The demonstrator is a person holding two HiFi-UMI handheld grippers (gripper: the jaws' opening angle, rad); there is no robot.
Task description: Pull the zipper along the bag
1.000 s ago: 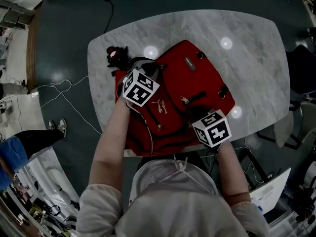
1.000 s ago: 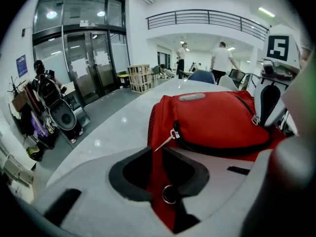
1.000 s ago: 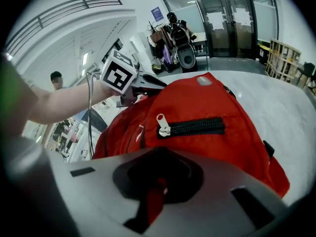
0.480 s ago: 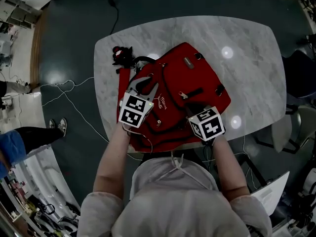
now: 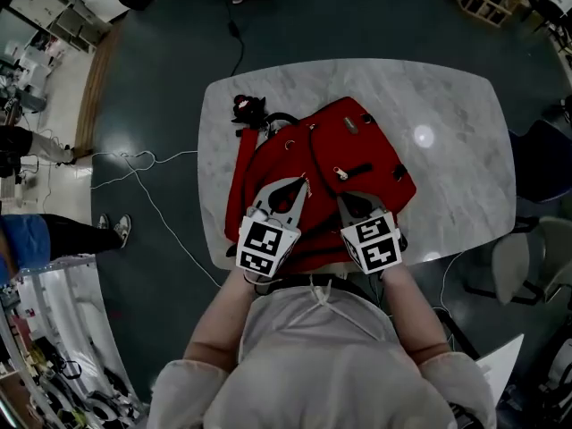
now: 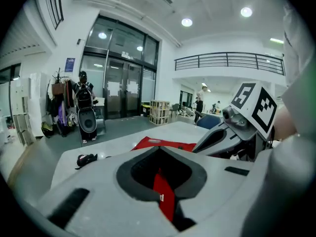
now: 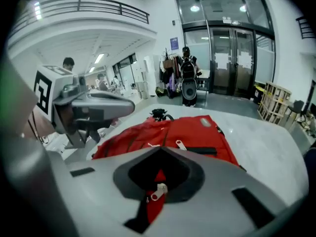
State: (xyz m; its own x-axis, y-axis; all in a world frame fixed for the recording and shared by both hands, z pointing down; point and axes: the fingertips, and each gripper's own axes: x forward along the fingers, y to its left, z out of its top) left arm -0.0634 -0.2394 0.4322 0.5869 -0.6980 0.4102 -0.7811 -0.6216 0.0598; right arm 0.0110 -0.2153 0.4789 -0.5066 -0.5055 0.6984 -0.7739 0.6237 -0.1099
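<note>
marble table (image 5: 447, 96) carries the red bag (image 5: 357, 150), lying flat left of centre. white print on the bag is too small to read. left gripper (image 5: 299, 184) hangs over the bag's near part, its jaws just closed together on nothing. right gripper (image 5: 343, 200), beside it, is clenched on a silver zip pull (image 7: 157, 192).

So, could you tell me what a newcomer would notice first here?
The red backpack stands out, flat on the white marble table. Next, over its near edge, the left gripper, jaws just closed with only red fabric seen through their gap, and the right gripper, jaws together too.
</note>
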